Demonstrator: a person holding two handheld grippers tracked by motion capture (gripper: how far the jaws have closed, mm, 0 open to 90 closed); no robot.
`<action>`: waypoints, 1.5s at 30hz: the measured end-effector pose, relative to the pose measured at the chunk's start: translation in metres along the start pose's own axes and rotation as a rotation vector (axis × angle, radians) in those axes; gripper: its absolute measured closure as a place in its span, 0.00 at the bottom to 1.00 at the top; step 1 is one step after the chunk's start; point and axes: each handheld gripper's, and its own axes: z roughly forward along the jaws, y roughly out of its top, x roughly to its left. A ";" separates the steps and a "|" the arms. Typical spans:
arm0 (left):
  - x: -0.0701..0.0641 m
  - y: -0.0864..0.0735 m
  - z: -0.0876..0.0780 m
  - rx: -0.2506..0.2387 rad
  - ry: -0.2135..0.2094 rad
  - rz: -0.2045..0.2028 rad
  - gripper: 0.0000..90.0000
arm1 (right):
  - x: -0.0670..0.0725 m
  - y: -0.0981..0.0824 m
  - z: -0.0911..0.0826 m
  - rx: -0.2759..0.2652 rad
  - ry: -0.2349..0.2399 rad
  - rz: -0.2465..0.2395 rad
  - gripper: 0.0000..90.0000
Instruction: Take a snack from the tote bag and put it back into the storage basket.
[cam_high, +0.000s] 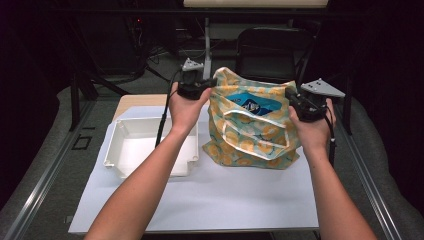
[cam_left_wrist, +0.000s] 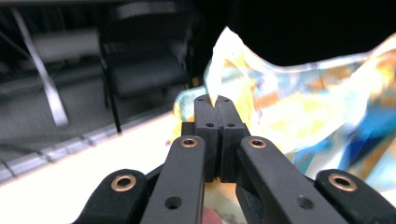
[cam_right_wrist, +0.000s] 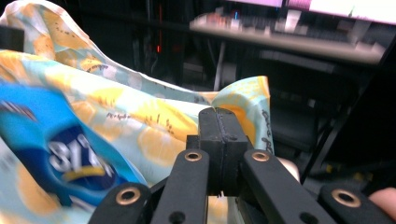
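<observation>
Bag (cam_high: 252, 125) upright, mouth up, stretched sideways between left gripper (cam_high: 207, 84), right gripper (cam_high: 291, 96)

Right claw (cam_right_wrist: 218, 112) clamped on lemon-print bag's (cam_right_wrist: 140, 126) rim, blue packet (cam_right_wrist: 70, 163) inside.

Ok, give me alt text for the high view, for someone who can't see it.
Two hands hold a lemon-print bag upright by its top corners, the left tool and right tool each shut on the fabric. A white tray sits left of it.
</observation>
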 end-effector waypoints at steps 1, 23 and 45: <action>0.001 -0.006 0.005 0.037 0.000 -0.001 1.00 | -0.002 -0.005 0.004 0.023 -0.002 0.016 1.00; 0.006 -0.050 0.004 0.082 -0.009 -0.074 0.66 | -0.004 -0.054 0.012 0.103 0.040 0.116 0.63; -0.026 -0.072 -0.051 -0.052 -0.061 -0.100 0.38 | 0.003 -0.067 -0.030 0.070 0.006 0.195 0.19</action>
